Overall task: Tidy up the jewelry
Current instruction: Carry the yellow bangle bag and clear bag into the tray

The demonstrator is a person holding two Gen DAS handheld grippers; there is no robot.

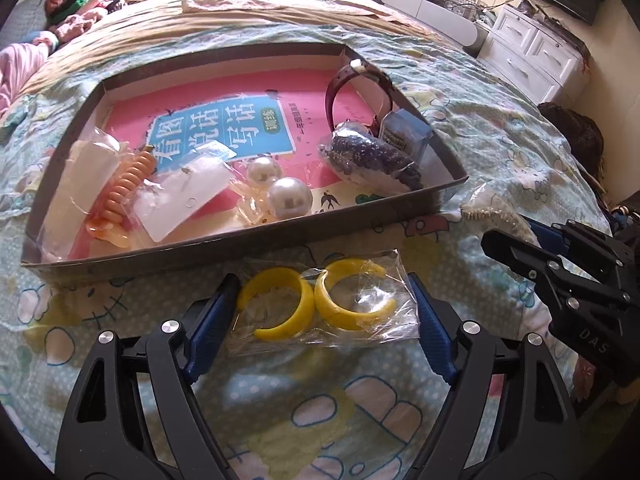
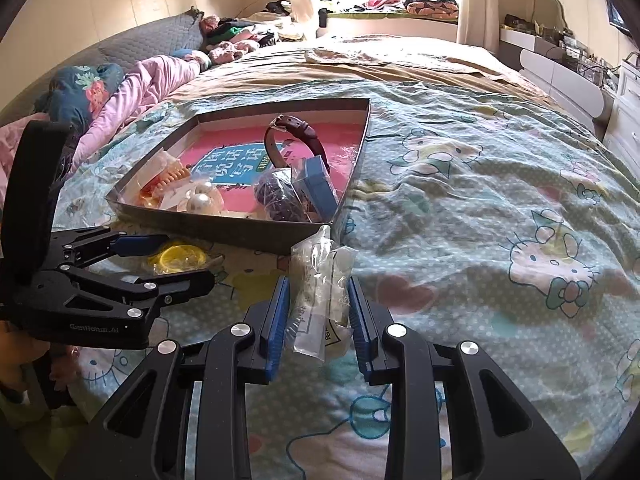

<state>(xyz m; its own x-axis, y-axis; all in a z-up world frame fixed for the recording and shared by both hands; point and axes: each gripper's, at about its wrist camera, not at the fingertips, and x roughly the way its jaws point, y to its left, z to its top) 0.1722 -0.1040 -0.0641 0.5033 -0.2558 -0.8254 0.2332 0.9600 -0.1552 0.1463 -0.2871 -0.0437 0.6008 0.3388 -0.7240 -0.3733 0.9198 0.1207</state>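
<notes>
Hidden and cut-off parts

The book [image 1: 240, 92] in the tray is partly covered by jewelry packets; the clear packet's [image 2: 320, 280] contents cannot be made out, and the yellow hoops [image 2: 178, 258] are half screened by the left claw [image 2: 172, 256].

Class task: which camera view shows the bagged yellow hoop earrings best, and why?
The left wrist view. The yellow hoop earrings lie large and central in their clear bag between the open left gripper fingers. The right wrist view shows them small, partly hidden behind that gripper.
</notes>
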